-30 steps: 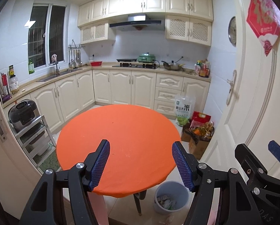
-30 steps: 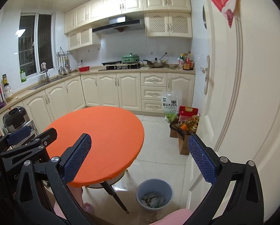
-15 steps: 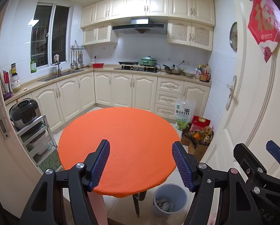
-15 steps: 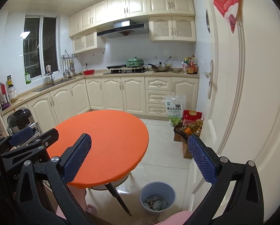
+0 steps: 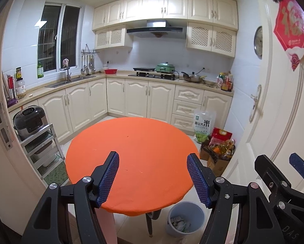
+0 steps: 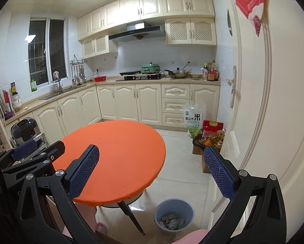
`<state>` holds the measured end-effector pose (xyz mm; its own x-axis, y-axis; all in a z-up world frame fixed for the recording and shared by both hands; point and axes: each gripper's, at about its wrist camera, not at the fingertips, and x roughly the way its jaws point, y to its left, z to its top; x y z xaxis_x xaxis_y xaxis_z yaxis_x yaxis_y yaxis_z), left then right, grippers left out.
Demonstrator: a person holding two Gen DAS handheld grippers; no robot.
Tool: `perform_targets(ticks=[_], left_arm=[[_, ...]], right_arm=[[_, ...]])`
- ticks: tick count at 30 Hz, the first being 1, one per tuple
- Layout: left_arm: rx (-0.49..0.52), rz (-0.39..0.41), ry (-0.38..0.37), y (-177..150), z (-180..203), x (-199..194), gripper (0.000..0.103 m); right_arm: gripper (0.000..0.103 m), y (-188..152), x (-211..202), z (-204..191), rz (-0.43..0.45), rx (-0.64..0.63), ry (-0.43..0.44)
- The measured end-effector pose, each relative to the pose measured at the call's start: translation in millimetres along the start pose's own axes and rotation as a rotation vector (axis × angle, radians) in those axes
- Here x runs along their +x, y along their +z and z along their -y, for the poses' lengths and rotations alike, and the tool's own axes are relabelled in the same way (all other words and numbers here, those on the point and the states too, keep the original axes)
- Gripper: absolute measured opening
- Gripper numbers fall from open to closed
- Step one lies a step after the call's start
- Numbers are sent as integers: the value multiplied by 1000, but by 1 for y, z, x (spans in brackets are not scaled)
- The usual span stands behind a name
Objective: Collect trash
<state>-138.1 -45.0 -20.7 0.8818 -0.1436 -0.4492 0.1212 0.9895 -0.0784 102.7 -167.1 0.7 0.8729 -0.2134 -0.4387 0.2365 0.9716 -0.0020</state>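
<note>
A round table with an orange cover (image 5: 131, 158) (image 6: 115, 154) stands in front of both grippers, its top bare but for a few specks. A light blue bin (image 5: 184, 219) (image 6: 173, 215) with crumpled wrappers inside sits on the floor by the table's near right edge. My left gripper (image 5: 153, 174) hangs open above the table's near side, nothing between its blue pads. My right gripper (image 6: 152, 172) is open too, wide, over the table's right edge and the floor. Each gripper shows at the edge of the other's view.
Cream cabinets and a counter (image 5: 115, 75) with sink, stove and pots wrap the back and left. A rice cooker (image 5: 28, 121) sits on a metal rack at left. A rice bag (image 5: 202, 125) and a box of bottles (image 5: 219, 154) stand by the white door (image 5: 274, 111) at right.
Both views have tilted slightly upward, so the table and bin sit lower in the pictures. Both grippers' jaws stand as wide as before.
</note>
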Motion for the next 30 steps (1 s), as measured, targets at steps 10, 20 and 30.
perform_targets(ticks=[10, 20, 30], left_arm=[[3, 5, -2, -1, 3, 7, 65], [-3, 7, 4, -4, 1, 11, 65], [-10, 1, 5, -6, -2, 15, 65]], right_arm=[[103, -1, 1, 2, 3, 3, -12], [103, 2, 3, 1, 1, -2, -11], [103, 1, 5, 2, -3, 5, -10]])
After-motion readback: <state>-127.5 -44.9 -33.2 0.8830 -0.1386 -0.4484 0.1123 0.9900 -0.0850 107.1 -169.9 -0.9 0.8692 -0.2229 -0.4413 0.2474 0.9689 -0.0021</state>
